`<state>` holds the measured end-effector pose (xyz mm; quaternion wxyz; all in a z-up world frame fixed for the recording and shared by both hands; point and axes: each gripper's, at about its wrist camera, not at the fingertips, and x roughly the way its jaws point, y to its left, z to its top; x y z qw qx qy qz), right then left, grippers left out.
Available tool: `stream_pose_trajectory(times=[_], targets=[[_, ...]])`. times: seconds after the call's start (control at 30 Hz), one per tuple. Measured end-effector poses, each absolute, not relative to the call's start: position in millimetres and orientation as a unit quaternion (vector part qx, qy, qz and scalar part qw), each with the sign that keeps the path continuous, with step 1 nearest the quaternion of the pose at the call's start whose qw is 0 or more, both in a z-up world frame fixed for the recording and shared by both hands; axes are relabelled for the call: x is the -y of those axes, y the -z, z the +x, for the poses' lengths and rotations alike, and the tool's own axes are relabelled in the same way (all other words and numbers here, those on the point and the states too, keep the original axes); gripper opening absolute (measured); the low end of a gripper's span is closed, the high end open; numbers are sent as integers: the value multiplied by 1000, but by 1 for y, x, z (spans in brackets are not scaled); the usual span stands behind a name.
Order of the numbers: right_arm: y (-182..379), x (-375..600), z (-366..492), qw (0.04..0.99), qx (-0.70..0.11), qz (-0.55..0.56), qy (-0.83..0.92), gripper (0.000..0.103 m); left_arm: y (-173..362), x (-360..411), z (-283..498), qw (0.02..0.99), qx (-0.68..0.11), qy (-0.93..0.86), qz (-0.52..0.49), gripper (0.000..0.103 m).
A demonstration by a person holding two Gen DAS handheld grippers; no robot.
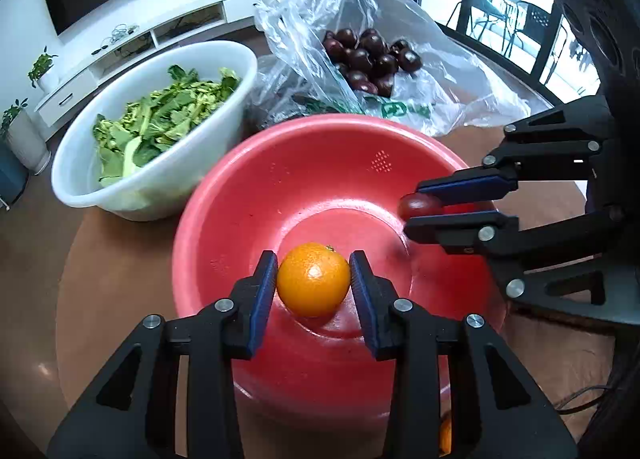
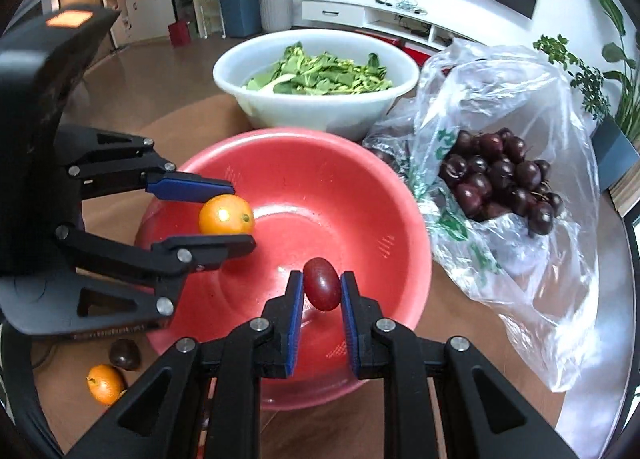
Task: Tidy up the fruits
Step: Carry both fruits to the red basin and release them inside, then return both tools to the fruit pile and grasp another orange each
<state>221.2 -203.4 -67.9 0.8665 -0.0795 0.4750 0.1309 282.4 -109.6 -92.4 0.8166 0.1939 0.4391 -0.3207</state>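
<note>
My left gripper (image 1: 314, 277) is shut on an orange (image 1: 313, 279), held over the red basin (image 1: 280, 163). The same orange (image 2: 226, 215) shows in the right wrist view, pinched in the left gripper (image 2: 236, 213) above the red basin's (image 2: 360, 163) left side. My right gripper (image 2: 321, 287) is shut on a small dark red oval fruit (image 2: 321, 284) over the basin's near part. In the left wrist view that right gripper (image 1: 412, 207) reaches in from the right with the red fruit (image 1: 418, 206) at its tips. The basin's inside looks empty.
A white basin of leafy greens (image 2: 316, 71) stands behind the red one. A clear plastic bag with several dark plums (image 2: 500, 179) lies at the right. On the brown table at the lower left lie a loose orange (image 2: 105, 384) and a dark fruit (image 2: 125, 354).
</note>
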Motion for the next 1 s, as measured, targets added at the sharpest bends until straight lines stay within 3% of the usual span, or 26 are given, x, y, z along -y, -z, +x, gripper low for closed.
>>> stream_pose_trajectory(times=[0.17,0.2,0.27,0.4,0.5,0.6,0.73,0.87,1.0], targets=[[76,203,223,862,-484,-82,-129,21,102,115,282,811,-448,312,207,37],[77,203,222,862,-484,-83,-129,21,103,115,281,811,-448,314,208,47],[77,203,221,862,-482,-84,-129,21,101,117,279,813,-441,317,208,57],[79,203,226,863,-483,-81,-124,22,96,118,278,820,-431,308,217,62],[79,204,224,863,-483,-85,-120,32,88,113,275,826,-423,304,217,63],[74,209,221,869,-473,-80,-119,49,76,104,266,834,-410,301,214,68],[59,215,204,879,-457,-73,-112,54,53,82,244,850,-380,304,200,76],[40,219,169,892,-435,-51,-111,64,33,51,214,869,-349,313,159,101],[27,215,120,904,-411,-12,-119,73,27,22,177,883,-320,315,139,103]])
